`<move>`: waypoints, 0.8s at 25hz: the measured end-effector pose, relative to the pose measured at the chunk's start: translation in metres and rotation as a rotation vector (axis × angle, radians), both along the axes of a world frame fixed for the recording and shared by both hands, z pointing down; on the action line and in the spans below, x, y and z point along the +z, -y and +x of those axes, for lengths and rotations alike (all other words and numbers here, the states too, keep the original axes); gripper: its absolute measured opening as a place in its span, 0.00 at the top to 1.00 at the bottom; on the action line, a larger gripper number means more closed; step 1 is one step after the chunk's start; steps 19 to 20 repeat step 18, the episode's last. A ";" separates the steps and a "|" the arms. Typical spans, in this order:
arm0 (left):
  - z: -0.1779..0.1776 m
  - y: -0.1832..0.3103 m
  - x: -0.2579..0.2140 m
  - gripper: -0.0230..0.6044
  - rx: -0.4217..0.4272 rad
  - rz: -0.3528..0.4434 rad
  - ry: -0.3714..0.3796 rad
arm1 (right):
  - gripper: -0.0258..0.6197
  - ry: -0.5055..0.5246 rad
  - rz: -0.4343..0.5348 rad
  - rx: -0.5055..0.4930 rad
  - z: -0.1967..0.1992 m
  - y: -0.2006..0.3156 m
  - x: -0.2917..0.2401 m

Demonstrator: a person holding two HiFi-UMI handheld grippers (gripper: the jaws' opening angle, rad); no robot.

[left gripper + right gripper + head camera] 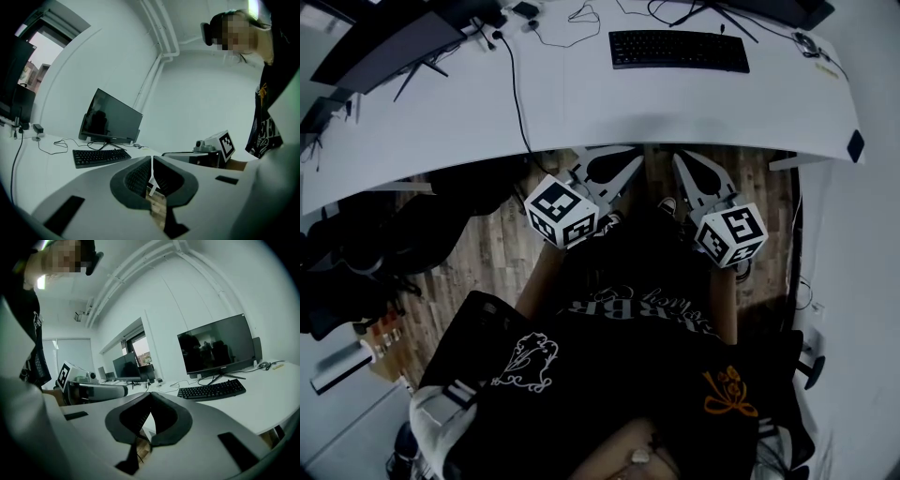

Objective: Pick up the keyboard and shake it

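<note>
Jaws of the left tool [152,164] meet along a thin line with nothing between the dark pads, and those of the right tool [150,397] are pressed together the same way, so both are closed and empty. From the head view the left tool [614,161] and the right tool [694,161] sit side by side, near each other but apart, tips pointing away from the person, each with its marker cube [562,211] at the rear. They hang just off the near edge of the curved white surface [581,103], above the wooden floor [487,253] and in front of the person's dark printed shirt [647,309]. The black keyboard [679,50] lies flat toward the far side of the surface, well apart from both tools and touched by neither. It shows to the left of the closed jaws in the left gripper view [101,157] and to the right of them in the right gripper view [212,390]. A dark monitor [216,345] stands just behind it, and a thin black cable [517,103] runs across the surface to the keyboard's left.
</note>
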State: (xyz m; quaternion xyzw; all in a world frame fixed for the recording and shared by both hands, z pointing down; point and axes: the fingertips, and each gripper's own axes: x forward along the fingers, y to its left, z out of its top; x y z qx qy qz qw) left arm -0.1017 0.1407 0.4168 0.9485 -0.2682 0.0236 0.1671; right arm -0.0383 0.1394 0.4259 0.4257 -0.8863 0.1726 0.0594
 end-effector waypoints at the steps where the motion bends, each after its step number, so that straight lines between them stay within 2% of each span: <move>1: -0.001 -0.002 -0.001 0.92 0.004 0.005 0.001 | 0.95 -0.006 0.002 -0.001 -0.001 -0.002 0.000; 10: -0.004 -0.017 0.004 0.92 0.018 0.013 0.012 | 0.95 -0.064 0.014 0.004 0.002 -0.011 0.007; 20: -0.007 -0.020 0.004 0.92 0.015 0.020 0.029 | 0.95 -0.064 0.025 0.017 0.005 -0.014 0.004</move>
